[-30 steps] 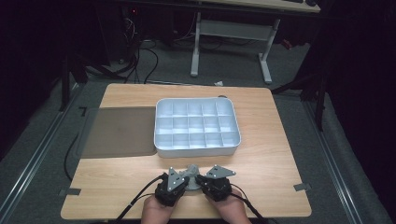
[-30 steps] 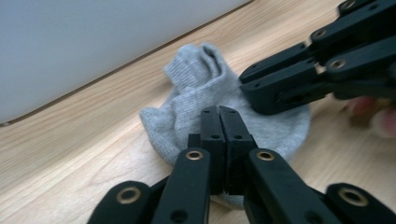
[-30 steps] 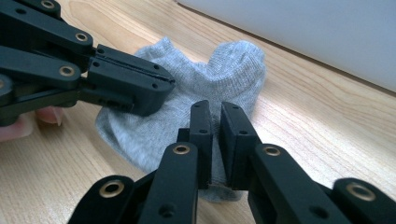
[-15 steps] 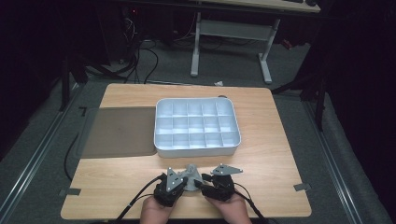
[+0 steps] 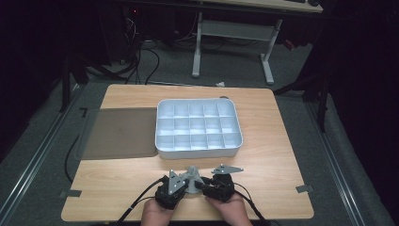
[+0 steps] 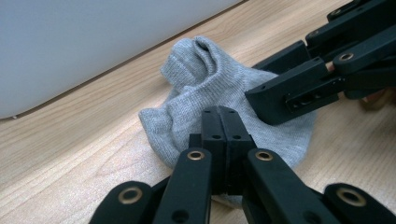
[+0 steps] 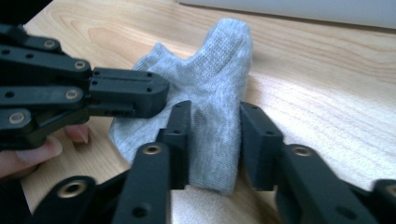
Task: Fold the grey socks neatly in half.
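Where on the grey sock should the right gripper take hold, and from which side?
On the raised fold of the grey sock, coming from the near edge of the table: the right gripper already straddles that ridge. The left gripper is shut on the sock's other side.

The sock [image 7: 212, 102] is soft grey ribbed knit cloth, kinda fuzzy. Table [image 5: 277, 155] is pale matt wood grain, and the divided tray [image 5: 197, 126] looks like smooth white plastic. Gripper jaws are matt black plastic with brassy rivets.
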